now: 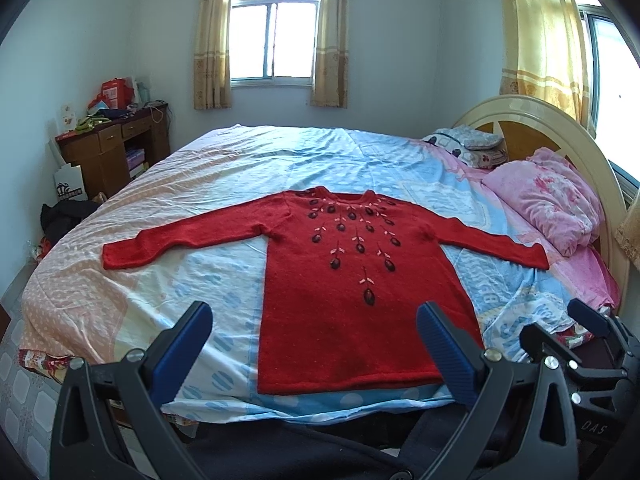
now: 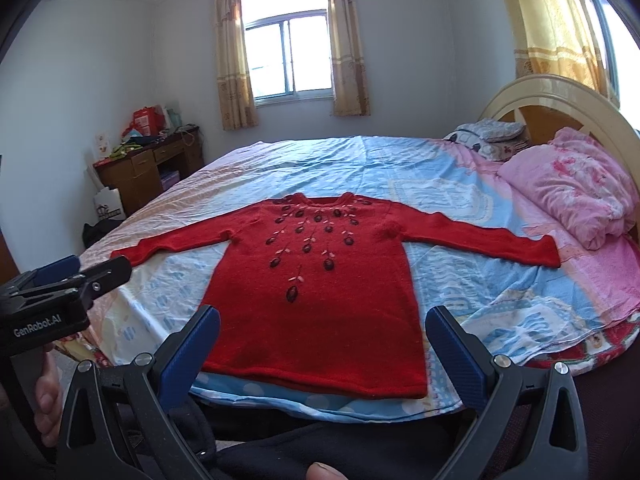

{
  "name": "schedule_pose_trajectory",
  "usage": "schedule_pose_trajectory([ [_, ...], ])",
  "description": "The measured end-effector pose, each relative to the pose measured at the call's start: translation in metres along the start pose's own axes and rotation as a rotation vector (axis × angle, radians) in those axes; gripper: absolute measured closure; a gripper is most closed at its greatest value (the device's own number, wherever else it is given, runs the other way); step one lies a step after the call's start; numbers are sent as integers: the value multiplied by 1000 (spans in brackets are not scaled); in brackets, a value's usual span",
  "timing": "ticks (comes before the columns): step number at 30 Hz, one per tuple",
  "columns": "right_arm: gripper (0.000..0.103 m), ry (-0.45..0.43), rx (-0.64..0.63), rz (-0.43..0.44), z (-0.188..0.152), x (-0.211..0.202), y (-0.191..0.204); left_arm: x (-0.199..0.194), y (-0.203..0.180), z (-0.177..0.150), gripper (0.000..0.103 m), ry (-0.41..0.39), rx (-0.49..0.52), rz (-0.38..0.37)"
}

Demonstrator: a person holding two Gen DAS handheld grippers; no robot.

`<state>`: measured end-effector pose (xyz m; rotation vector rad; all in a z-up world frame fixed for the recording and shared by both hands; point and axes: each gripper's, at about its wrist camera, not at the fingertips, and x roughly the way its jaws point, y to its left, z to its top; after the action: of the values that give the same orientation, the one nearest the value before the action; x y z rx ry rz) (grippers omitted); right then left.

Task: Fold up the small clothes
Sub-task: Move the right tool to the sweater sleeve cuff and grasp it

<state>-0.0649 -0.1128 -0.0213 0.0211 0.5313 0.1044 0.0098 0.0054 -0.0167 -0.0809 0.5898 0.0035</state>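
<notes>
Left tongs (image 1: 314, 354) spreading wide, released, gripping nothing, hovering above the near edge of the bed (image 1: 132, 224) with the blue pads framing the hem of the sweater (image 1: 352, 280) and touching no cloth. Right tongs (image 2: 322, 356) likewise gaping wide, empty, hanging over the same hem. Red sweater lying flat and face up on the bed sheet, both sleeves stretching out sideways, collar pointing toward the far window (image 1: 276, 42), dark flower stitching running down the chest. Left tongs showing again at the left border of the right wrist view, partly cut off, a hand (image 2: 46, 404) wrapping the handle below. Right tongs peeking in at the lower right of the left wrist view, mostly cropped. Bench (image 1: 110, 148) in the far corner carrying a blurry clutter too small to identify. Pink pillow (image 1: 548, 200) leaning beside the headboard (image 1: 520, 110).
</notes>
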Motion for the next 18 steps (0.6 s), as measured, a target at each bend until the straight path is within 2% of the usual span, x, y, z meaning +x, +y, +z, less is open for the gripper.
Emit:
schedule_pose_trajectory([
  [6,1,50,22,82,-8,19,-4,16,-1,-2,0,24,9,-8],
  [10,1,105,56,114,-15,43,-15,38,-5,-5,0,46,59,8],
  [14,1,157,106,114,-21,70,-38,67,-9,-8,0,82,114,19],
  [18,1,180,156,59,-30,95,-68,99,-9,-9,0,99,144,45],
])
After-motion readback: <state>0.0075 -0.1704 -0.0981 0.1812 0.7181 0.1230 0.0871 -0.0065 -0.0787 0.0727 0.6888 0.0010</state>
